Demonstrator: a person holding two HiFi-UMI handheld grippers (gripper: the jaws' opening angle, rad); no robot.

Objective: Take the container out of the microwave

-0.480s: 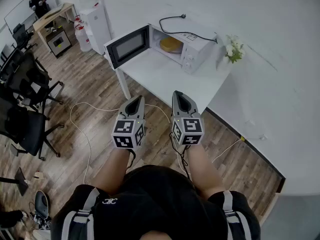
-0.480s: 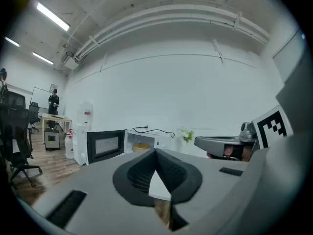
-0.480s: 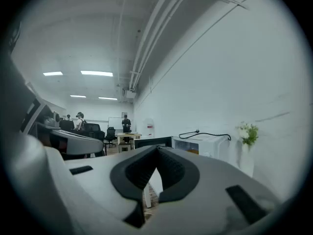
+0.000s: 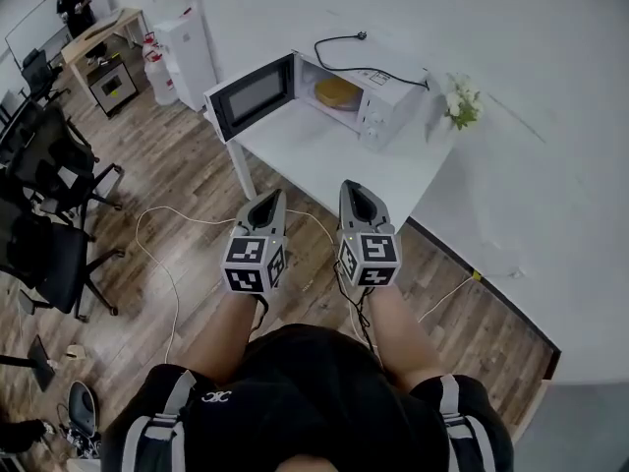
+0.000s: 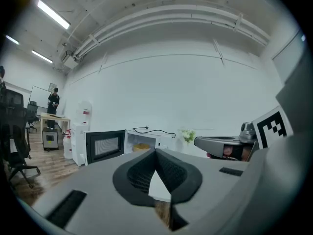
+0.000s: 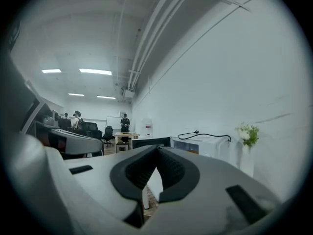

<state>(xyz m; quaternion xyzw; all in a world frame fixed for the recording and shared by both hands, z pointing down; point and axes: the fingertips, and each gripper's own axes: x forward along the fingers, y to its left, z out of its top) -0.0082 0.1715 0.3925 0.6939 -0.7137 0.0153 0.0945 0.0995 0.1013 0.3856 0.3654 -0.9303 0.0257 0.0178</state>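
Note:
A white microwave [image 4: 378,101] stands on a white table [image 4: 334,160] with its door [image 4: 251,94] swung open to the left. Inside it sits a yellow container [image 4: 337,91], also seen small in the left gripper view as the container [image 5: 142,146]. My left gripper [image 4: 265,205] and right gripper [image 4: 359,197] are held side by side above the wooden floor, short of the table's near edge and pointing toward the microwave. Both are shut with nothing between their jaws. In each gripper's own view, the left gripper [image 5: 155,153] and the right gripper [image 6: 156,150] have their tips meeting.
A vase of white flowers [image 4: 460,101] stands right of the microwave, and a black power cord [image 4: 369,65] lies on its top. White cables [image 4: 162,254] trail across the floor. Black office chairs [image 4: 49,175] stand at the left, a water dispenser [image 4: 192,52] behind.

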